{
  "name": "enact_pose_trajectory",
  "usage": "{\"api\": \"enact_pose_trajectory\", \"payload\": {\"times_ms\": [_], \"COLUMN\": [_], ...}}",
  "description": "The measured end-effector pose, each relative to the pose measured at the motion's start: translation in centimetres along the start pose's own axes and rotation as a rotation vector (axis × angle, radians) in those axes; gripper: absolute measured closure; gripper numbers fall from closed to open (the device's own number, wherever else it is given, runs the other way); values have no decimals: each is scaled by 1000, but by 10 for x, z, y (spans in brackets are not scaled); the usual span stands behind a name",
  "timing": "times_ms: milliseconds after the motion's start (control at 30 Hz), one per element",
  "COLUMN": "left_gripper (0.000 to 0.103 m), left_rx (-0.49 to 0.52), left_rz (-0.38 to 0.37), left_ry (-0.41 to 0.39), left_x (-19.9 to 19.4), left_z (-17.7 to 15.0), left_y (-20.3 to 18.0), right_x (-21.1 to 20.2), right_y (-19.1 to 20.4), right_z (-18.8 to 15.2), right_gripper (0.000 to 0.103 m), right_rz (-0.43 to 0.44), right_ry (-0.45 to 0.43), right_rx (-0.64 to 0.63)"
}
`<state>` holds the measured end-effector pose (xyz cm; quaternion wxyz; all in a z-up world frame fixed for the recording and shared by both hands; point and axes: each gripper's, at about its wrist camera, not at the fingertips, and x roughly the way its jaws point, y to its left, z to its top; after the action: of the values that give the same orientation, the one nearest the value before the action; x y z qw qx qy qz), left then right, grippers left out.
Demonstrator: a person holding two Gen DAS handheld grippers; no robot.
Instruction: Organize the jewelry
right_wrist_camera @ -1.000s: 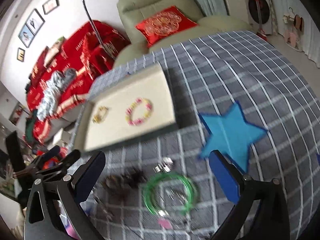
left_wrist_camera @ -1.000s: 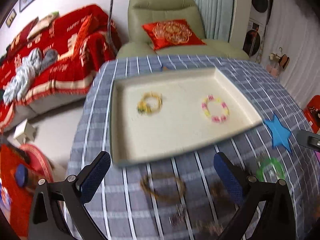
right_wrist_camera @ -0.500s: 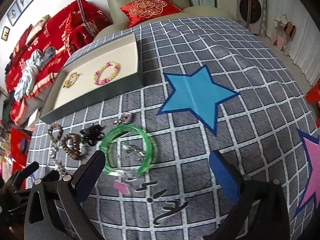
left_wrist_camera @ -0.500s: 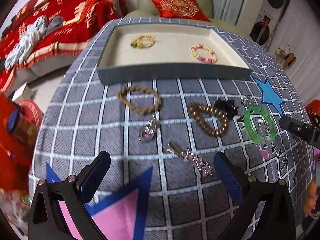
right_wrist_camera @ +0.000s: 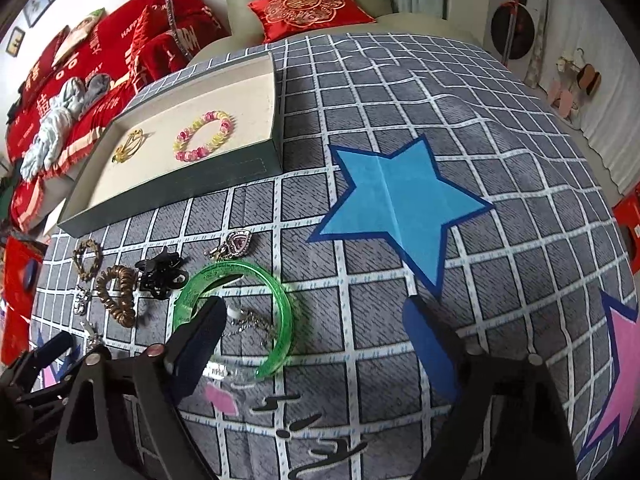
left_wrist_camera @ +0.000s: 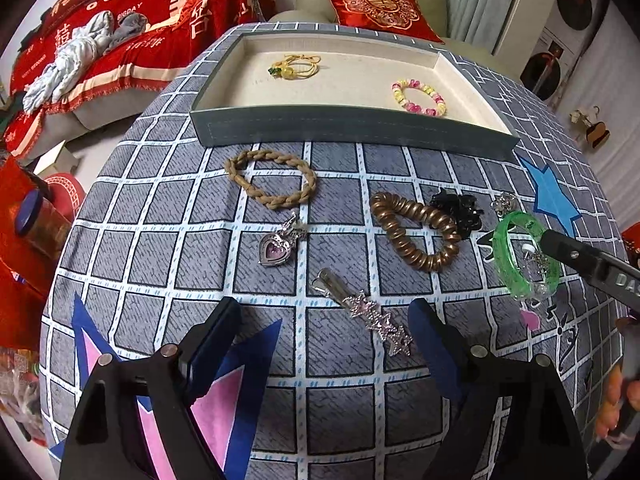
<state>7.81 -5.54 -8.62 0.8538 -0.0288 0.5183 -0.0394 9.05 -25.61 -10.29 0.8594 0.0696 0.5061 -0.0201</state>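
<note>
A grey tray (left_wrist_camera: 352,124) with a cream lining holds a yellow cord bracelet (left_wrist_camera: 294,67) and a pink-yellow bead bracelet (left_wrist_camera: 418,96). On the checked cloth in front of it lie a braided tan band (left_wrist_camera: 270,178), a heart pendant (left_wrist_camera: 276,248), a star hair clip (left_wrist_camera: 366,312), a bronze coil tie (left_wrist_camera: 416,230), a black claw clip (left_wrist_camera: 456,206) and a green bangle (left_wrist_camera: 522,256). My left gripper (left_wrist_camera: 326,332) is open above the star hair clip. My right gripper (right_wrist_camera: 316,328) is open; its left finger overlaps the green bangle (right_wrist_camera: 240,304).
A blue star (right_wrist_camera: 396,204) is printed on the cloth right of the tray (right_wrist_camera: 176,184). A pink star (left_wrist_camera: 208,392) lies under my left gripper. A sofa with a red throw (left_wrist_camera: 100,48) and an armchair with a red cushion (left_wrist_camera: 376,8) stand beyond the table.
Both grippers have pulled back from the tray and dropped lower toward the loose jewelry. The left now hangs over the star hair clip, the right over the green bangle. Both jaws stay open.
</note>
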Motion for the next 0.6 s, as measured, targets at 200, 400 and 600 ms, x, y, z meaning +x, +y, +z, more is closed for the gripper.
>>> {"api": "enact_pose_trajectory", "payload": {"times_ms": [200,400,600], "left_gripper": [6,14,25], "left_rx": [1,51,84], "left_rz": [26,51,39], "left_ry": [-11,-42,-59], "left_x": [1,0,-2], "left_z": [1,-4,-6], "left_y": [-3,-9,-10], "right_x": [2,2,5], "right_y": [4,1,17], "right_z": [3,5,5], "right_gripper": [30,53,53], "right_rz": [6,21,9], "right_ry": [-6,2,23], "right_rx": [-16,3,-109]}}
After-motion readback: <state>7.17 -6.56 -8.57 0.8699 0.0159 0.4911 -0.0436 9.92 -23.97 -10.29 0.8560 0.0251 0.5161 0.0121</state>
